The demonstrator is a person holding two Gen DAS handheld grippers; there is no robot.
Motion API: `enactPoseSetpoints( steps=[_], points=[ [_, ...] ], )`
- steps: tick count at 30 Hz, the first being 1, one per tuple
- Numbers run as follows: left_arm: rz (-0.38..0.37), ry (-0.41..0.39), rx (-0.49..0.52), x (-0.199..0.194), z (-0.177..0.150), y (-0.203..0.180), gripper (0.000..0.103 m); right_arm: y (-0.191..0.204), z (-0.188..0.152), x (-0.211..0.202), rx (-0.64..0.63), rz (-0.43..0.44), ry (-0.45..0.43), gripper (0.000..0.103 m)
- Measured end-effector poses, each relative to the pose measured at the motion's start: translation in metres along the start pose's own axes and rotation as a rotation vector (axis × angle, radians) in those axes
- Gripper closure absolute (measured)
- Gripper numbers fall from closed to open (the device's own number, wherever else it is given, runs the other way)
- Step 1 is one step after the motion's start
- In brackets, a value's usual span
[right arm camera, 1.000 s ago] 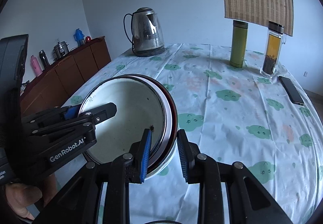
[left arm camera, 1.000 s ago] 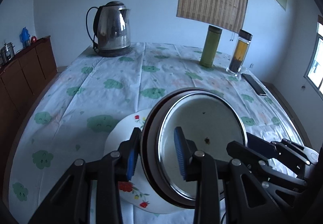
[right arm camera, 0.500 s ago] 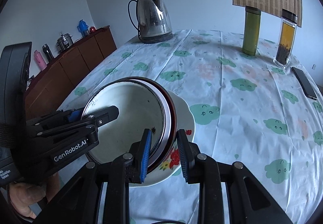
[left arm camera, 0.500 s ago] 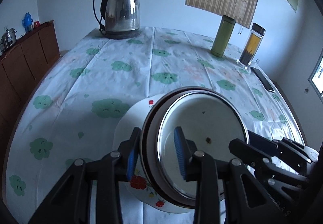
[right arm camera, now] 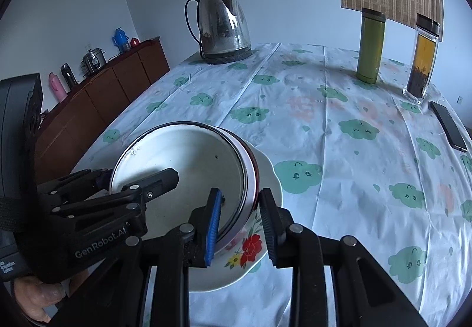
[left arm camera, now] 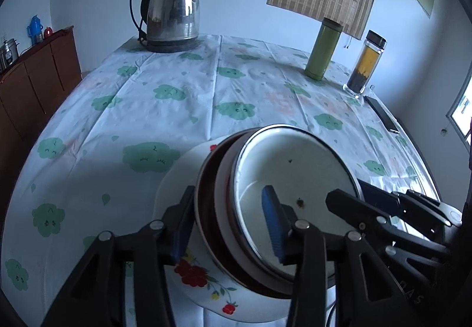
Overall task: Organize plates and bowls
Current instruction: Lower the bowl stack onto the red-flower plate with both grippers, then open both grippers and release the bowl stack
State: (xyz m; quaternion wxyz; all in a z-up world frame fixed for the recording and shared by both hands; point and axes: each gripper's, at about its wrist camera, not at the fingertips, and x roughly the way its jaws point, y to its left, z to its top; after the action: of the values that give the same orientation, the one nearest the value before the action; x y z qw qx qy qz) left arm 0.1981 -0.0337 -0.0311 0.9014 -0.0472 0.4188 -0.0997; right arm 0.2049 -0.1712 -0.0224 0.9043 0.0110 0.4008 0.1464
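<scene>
A: Where's the bowl stack (left arm camera: 283,209)?

B: Both grippers pinch its rim: left hand-held gripper (left arm camera: 227,226) at the stack's 9 o'clock, right hand-held gripper (right arm camera: 240,222) at its 3 o'clock.

A: And the target?

B: The floral plate (right arm camera: 262,250) on the worktop (right arm camera: 339,126) lies directly beneath. The stack tilts, left side higher; whether it touches the plate, I can't tell.

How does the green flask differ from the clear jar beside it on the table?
The green flask is opaque and round, so its contents are hidden; the clear jar shows yellow liquid over dark leaves. The flask's cap is green, the jar's is dark. Both stand upright, apart, on the tablecloth.
</scene>
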Motion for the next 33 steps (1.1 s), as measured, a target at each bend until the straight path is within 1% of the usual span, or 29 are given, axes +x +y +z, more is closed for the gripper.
enactPoseSetpoints(
  steps=[11,12,14,15,17,18,19,21,23,25,28,30,32,33],
  points=[
    [-0.014,0.008,-0.002,-0.001,-0.002,-0.001,0.06,-0.001,-0.001,-0.002,0.003,0.005,0.01,0.073],
    [-0.018,0.009,-0.002,-0.001,-0.002,-0.001,0.06,-0.001,-0.002,-0.002,0.0,0.003,0.006,0.073],
    [-0.031,0.01,-0.003,-0.001,-0.002,-0.001,0.054,-0.001,-0.002,-0.002,-0.009,0.0,0.007,0.072],
    [-0.046,0.016,-0.008,0.0,-0.002,-0.001,0.049,0.0,-0.002,-0.002,-0.019,-0.004,0.006,0.072],
    [-0.064,0.023,-0.025,0.002,-0.003,0.002,0.048,0.001,-0.003,-0.003,-0.026,0.0,-0.006,0.069],
    [-0.062,0.02,-0.028,0.002,-0.003,0.003,0.048,0.001,-0.004,-0.005,-0.031,0.007,-0.016,0.064],
    [-0.06,0.011,-0.032,0.001,-0.002,0.004,0.048,0.002,-0.005,-0.006,-0.037,0.011,-0.027,0.061],
    [-0.036,-0.031,-0.036,-0.005,-0.001,0.006,0.045,0.006,-0.009,-0.011,-0.06,-0.004,-0.062,0.048],
    [-0.01,-0.071,-0.026,-0.012,-0.001,0.005,0.044,0.01,-0.012,-0.014,-0.088,-0.013,-0.088,0.044],
    [0.003,-0.102,-0.026,-0.016,0.0,0.006,0.04,0.013,-0.014,-0.018,-0.111,-0.011,-0.113,0.043],
    [0.012,-0.135,-0.041,-0.02,0.002,0.011,0.04,0.015,-0.015,-0.024,-0.128,-0.023,-0.162,0.043],
    [0.018,-0.172,-0.055,-0.025,0.004,0.015,0.04,0.013,-0.013,-0.029,-0.135,-0.021,-0.206,0.043],
    [0.047,-0.219,-0.053,-0.032,0.004,0.015,0.037,0.011,-0.01,-0.034,-0.141,-0.029,-0.271,0.043],
    [0.064,-0.256,-0.051,-0.037,0.004,0.014,0.031,0.01,-0.01,-0.037,-0.143,-0.034,-0.307,0.041]
  ],
)
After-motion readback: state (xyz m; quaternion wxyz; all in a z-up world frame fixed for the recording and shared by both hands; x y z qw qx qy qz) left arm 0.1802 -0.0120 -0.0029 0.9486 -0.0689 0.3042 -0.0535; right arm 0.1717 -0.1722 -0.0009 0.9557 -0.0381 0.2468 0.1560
